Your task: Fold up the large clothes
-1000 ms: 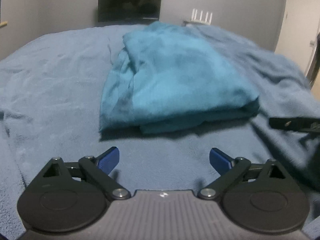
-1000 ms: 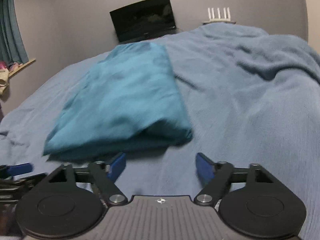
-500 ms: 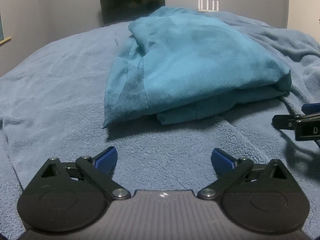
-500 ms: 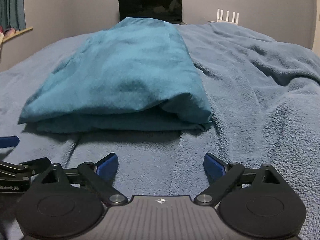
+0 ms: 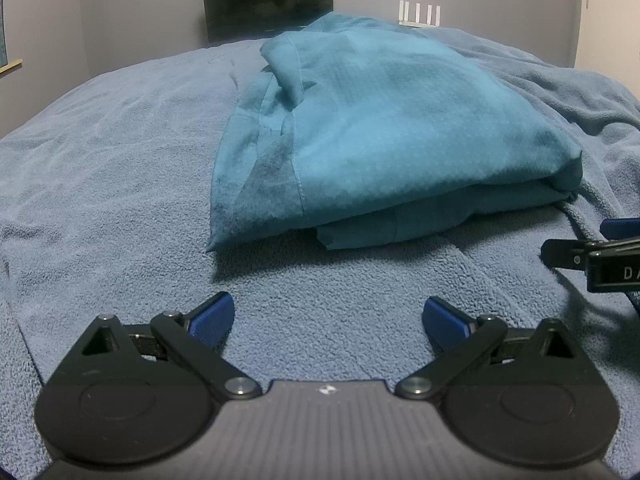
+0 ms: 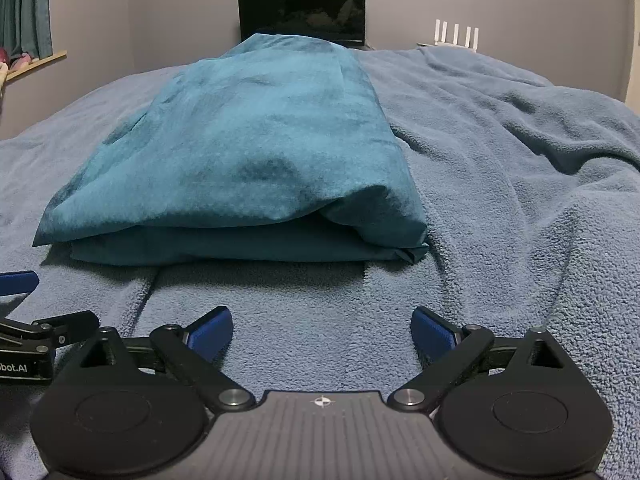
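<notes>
A teal garment (image 5: 380, 128) (image 6: 248, 160) lies folded into a thick stack on the blue fleece blanket (image 5: 100, 168) (image 6: 520, 160). My left gripper (image 5: 328, 316) hovers low over the blanket just short of the garment's near edge, open, nothing between its blue pads. My right gripper (image 6: 322, 326) sits the same way before the garment's near right corner, its jaws still opening, with only blanket between them. Each gripper shows at the edge of the other's view: the right gripper (image 5: 592, 256) and the left gripper (image 6: 24, 320).
A dark monitor (image 6: 302, 10) stands against the grey wall beyond the bed, with a white router (image 6: 456, 36) to its right. A curtain and a wooden sill (image 6: 36, 62) are at the far left. The blanket bunches into ridges (image 6: 560, 120) on the right.
Both grippers have dropped lower and closer to the garment's near edge. The right gripper's jaws have spread wider. The garment itself has not moved.
</notes>
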Demonstrator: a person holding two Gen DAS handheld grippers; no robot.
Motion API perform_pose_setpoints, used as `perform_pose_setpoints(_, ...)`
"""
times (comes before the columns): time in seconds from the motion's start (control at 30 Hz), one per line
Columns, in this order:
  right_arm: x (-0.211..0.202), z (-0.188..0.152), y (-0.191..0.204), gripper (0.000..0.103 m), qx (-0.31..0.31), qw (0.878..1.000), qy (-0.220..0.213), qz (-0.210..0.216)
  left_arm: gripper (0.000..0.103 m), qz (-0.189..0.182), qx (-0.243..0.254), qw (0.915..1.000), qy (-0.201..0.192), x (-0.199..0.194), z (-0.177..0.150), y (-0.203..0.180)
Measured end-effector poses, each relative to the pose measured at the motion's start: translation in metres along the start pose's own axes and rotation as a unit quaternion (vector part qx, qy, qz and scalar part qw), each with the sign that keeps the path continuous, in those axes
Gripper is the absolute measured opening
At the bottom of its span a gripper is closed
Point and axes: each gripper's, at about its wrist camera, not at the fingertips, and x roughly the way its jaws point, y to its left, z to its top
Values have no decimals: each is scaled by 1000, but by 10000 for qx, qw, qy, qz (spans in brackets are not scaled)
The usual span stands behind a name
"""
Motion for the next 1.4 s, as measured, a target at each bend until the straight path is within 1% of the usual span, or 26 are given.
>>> perform_pose_setpoints(1.4,1,-1,2,100,4,10000,19,-6,103,-9,-2,10000,14,0,-1,0)
